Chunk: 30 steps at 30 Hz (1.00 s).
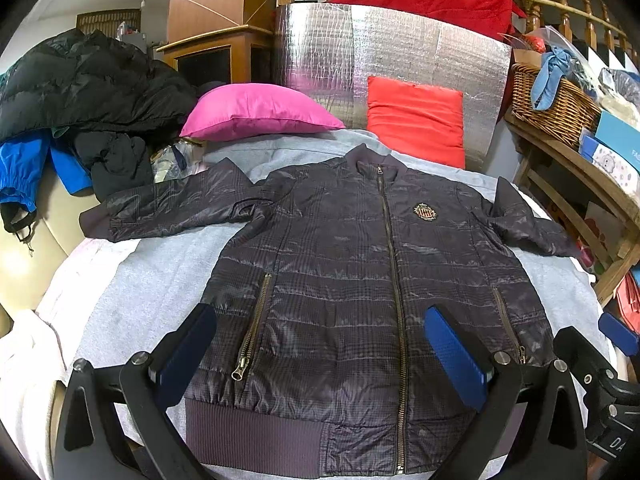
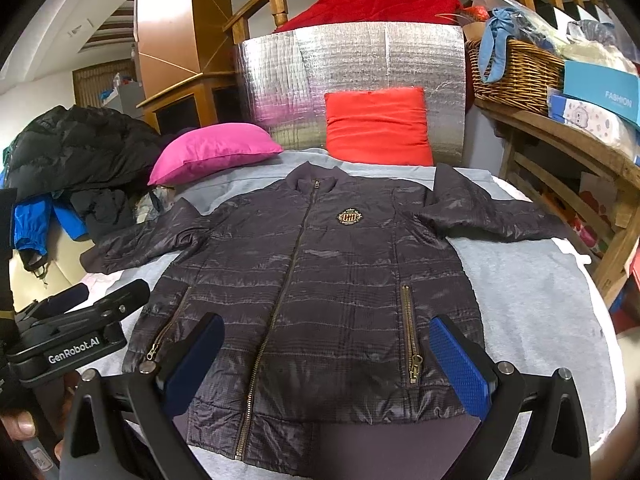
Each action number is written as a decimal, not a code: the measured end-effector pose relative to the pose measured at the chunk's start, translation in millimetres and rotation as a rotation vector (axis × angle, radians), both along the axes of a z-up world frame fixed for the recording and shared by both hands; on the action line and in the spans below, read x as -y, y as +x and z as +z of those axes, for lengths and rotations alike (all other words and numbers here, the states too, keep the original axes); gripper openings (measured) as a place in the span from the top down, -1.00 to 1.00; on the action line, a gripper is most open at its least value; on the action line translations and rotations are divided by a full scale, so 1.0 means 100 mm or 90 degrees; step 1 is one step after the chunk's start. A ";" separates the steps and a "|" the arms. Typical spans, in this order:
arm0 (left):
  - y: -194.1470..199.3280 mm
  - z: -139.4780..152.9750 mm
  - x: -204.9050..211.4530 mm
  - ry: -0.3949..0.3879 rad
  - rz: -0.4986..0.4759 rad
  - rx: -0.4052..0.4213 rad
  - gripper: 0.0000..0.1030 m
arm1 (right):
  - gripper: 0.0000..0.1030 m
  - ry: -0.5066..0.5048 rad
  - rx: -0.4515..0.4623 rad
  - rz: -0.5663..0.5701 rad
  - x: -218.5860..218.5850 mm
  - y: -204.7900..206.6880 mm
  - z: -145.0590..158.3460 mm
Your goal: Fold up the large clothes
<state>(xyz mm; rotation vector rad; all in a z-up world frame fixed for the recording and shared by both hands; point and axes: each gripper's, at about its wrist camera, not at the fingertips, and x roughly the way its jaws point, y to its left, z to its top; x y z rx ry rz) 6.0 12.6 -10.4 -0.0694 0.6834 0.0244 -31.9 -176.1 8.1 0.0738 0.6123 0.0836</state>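
A dark quilted jacket (image 1: pixel 360 280) lies flat, zipped, front up, sleeves spread, on a grey sheet (image 2: pixel 532 300). Left claw (image 1: pixel 320 356) and right claw (image 2: pixel 328 364) hover released above its hem.
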 end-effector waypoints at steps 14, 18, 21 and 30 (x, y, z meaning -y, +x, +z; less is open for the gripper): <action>0.00 -0.02 -0.02 -0.005 0.000 -0.002 -1.00 | -1.00 -0.004 -0.002 -0.005 -0.01 0.03 -0.02; 0.03 -0.05 -0.01 -0.006 0.000 -0.008 -1.00 | -1.00 -0.008 -0.002 -0.006 0.00 0.02 -0.03; 0.05 -0.07 -0.02 -0.007 0.000 -0.010 -1.00 | -1.00 -0.009 -0.006 -0.005 0.00 0.04 -0.06; 0.21 -0.21 -0.05 -0.007 0.012 -0.032 -1.00 | -1.00 0.000 -0.016 -0.025 0.21 0.02 -0.14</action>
